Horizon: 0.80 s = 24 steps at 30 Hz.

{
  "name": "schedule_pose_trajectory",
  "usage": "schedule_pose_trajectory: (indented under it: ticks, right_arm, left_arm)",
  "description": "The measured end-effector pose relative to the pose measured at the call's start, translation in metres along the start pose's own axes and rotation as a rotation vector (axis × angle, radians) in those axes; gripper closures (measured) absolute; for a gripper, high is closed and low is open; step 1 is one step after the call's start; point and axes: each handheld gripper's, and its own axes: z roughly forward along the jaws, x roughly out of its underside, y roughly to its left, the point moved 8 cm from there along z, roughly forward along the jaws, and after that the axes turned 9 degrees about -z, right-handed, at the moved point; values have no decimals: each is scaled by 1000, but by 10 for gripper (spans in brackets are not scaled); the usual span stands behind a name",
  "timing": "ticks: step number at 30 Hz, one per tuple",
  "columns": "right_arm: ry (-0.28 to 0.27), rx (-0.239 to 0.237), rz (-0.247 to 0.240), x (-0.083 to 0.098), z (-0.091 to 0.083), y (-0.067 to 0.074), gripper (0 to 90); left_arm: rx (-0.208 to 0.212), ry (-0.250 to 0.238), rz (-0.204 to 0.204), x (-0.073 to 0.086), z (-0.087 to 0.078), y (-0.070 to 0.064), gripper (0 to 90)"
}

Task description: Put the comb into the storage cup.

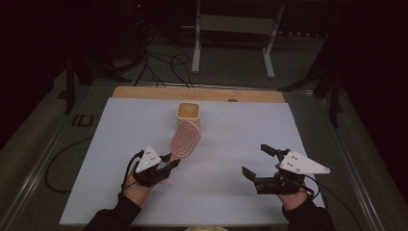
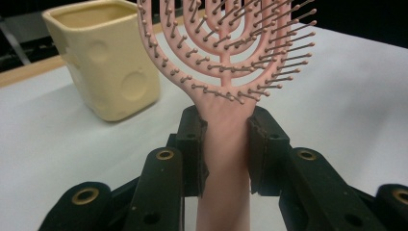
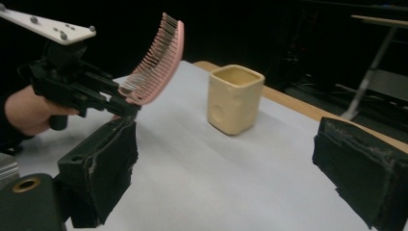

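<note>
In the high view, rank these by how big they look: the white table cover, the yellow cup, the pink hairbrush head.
1. white table cover
2. pink hairbrush head
3. yellow cup, close to the brush head; the brush is lifted nearer the camera, so that ranking is unsure.

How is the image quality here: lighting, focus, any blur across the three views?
High view: dim, with dark surroundings; only the white table sheet is well lit. Left gripper view: brighter, the pink hairbrush sharp in the left tongs, the yellow cup slightly soft. Right gripper view: black background, the near pads of the right tongs soft, the cup clear.
</note>
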Motion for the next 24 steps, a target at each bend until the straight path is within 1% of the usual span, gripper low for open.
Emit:
schedule_pose_trajectory:
  ticks: [1, 2, 5, 6, 8, 9, 10, 11, 13, 17, 19, 20, 24]
  right_arm:
    - [-4, -5, 1, -3, 2, 0, 83]
    - [-3, -14, 3, -6, 5, 0, 83]
    - [-3, -30, 2, -13, 13, -1, 83]
    - [-1, -41, 12, -15, 16, -1, 83]
    - [1, -47, 12, -17, 19, -1, 82]
    - [3, -49, 14, -19, 21, -1, 83]
    - [9, -57, 18, -22, 27, -2, 82]
    - [8, -59, 24, -25, 30, -2, 82]
    - [5, -69, 36, -29, 35, -2, 76]
    - [2, -69, 38, -37, 44, -3, 75]
    - [5, -72, 37, -39, 46, -3, 74]
    - [7, -74, 41, -43, 51, -3, 73]
    - [10, -86, 38, -50, 59, -2, 73]
  left_arm:
    - [-6, -8, 4, -1, 0, 0, 714]
    - [1, -7, 3, -1, -1, 1, 714]
    - [-4, -13, 5, -2, -2, 1, 714]
    - [-1, -12, 3, -2, -2, 0, 714]
    - [-6, -19, 4, -2, -2, 0, 714]
    - [1, -17, 1, -3, -3, 0, 714]
    - [-3, -21, 5, -3, -3, 0, 714]
    - [2, -18, 2, -3, -3, 0, 714]
    - [-4, -23, 6, -3, -3, 0, 714]
    - [4, -19, -1, -3, -3, 0, 714]
    - [-1, -22, 2, -3, -3, 0, 714]
    - [1, -23, 0, -4, -3, 0, 714]
    - [2, -29, -2, -4, -4, 0, 714]
